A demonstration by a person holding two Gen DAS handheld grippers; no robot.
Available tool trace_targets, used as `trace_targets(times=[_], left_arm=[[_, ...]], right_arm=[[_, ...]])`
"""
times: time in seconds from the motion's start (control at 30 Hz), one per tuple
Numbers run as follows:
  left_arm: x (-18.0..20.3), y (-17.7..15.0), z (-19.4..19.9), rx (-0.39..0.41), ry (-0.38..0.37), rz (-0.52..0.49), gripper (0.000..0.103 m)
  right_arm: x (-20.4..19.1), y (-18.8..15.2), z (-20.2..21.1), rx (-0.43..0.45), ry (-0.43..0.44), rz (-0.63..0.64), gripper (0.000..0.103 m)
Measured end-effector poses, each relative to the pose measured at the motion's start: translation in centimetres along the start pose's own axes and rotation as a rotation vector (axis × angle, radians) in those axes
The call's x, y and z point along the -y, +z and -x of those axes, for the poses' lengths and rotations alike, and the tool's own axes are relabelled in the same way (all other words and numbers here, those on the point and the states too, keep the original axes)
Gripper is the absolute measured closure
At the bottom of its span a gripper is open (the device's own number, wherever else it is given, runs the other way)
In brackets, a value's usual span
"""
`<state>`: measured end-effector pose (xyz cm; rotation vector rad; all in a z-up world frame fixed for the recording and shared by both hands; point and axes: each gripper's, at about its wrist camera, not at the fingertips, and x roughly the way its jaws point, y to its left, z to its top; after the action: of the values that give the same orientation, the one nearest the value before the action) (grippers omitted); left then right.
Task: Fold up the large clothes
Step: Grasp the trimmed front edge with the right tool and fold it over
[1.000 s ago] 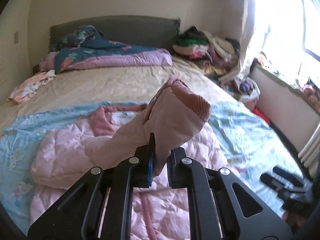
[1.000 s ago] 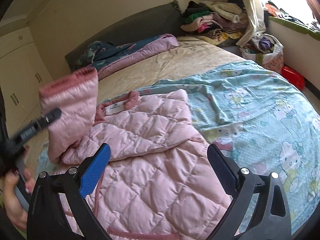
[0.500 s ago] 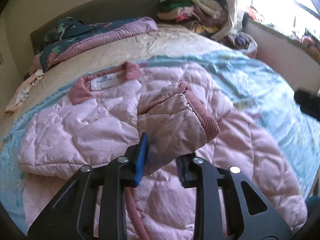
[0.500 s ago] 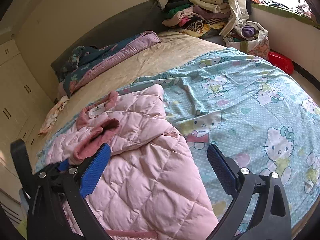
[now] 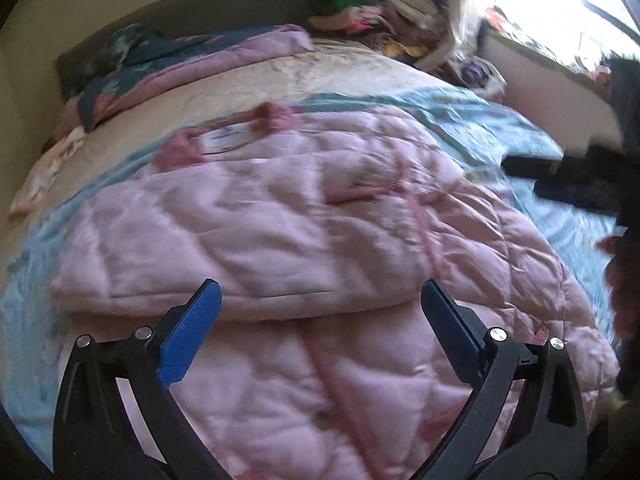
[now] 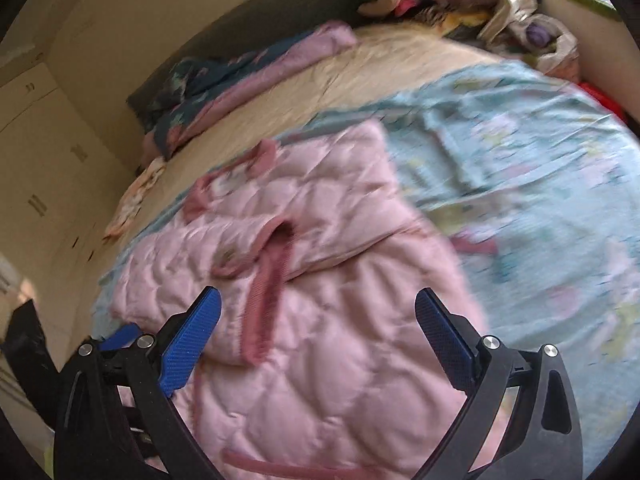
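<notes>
Since a second ago the sleeve has gone from hanging in the left claw to lying across the chest of the pink quilted jacket; that claw's jaws have just been opening and now gape with nothing between them, released so the fold stays put. The jacket lies spread on the blue sheet toward the foot edge of the bed, collar toward the headboard. The right claw hovers released over the jacket's right half, probably to fetch the other sleeve.
</notes>
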<state>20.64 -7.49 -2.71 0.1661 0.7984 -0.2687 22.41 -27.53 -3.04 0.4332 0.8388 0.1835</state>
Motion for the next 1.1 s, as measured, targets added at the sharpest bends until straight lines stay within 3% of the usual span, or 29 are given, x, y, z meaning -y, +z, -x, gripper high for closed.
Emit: trace_targets(times=[0.23, 0.27, 0.33, 0.4, 0.43, 0.5, 0.6, 0.7, 0.8, 0.9, 1.1], left_arm=[[-8.4, -0.1, 2.8, 0.047, 0.14, 0.17, 0.01], [-9.3, -0.2, 3.1, 0.054, 0.154, 0.188, 0.009], [-11.4, -0.4, 3.8, 0.067, 0.172, 0.24, 0.009], [-13.8, -0.7, 4.4, 0.08, 0.175, 0.306, 0.009], [-14.5, -0.9, 4.6, 0.081, 0.18, 0.325, 0.009], [-16.2, -1.2, 4.9, 0.083, 0.198, 0.369, 0.009], [-18.5, -1.4, 5.5, 0.1, 0.199, 0.434, 0.01], [-20.2, -0.6, 5.6, 0.111, 0.198, 0.464, 0.009], [-21.2, 1.0, 5.7, 0.133, 0.208, 0.469, 0.01], [-21.8, 2.1, 4.8, 0.125, 0.2, 0.47, 0.009], [-20.7, 3.9, 1.3, 0.067, 0.147, 0.438, 0.01]], right_arm=[[-4.3, -1.5, -7.3, -0.153, 0.097, -0.018, 0.006], [-4.5, -1.7, -8.1, -0.162, 0.104, -0.033, 0.01], [-4.7, -2.0, -9.4, -0.183, 0.077, -0.049, 0.024], [-5.6, -2.0, -9.7, -0.156, 0.079, -0.01, 0.06], [-5.9, -1.9, -9.7, -0.149, 0.092, 0.002, 0.063], [-7.5, -1.3, -9.1, -0.117, 0.086, 0.076, 0.082], [-10.1, 0.3, -7.5, -0.051, 0.088, 0.211, 0.087], [-13.4, 3.9, -4.0, 0.082, 0.102, 0.368, 0.087], [-14.8, 7.1, -2.1, 0.149, 0.086, 0.449, 0.087], [-14.6, 8.6, -2.4, 0.179, 0.036, 0.504, 0.087], [-10.5, 7.3, -6.7, 0.099, -0.051, 0.453, 0.087]])
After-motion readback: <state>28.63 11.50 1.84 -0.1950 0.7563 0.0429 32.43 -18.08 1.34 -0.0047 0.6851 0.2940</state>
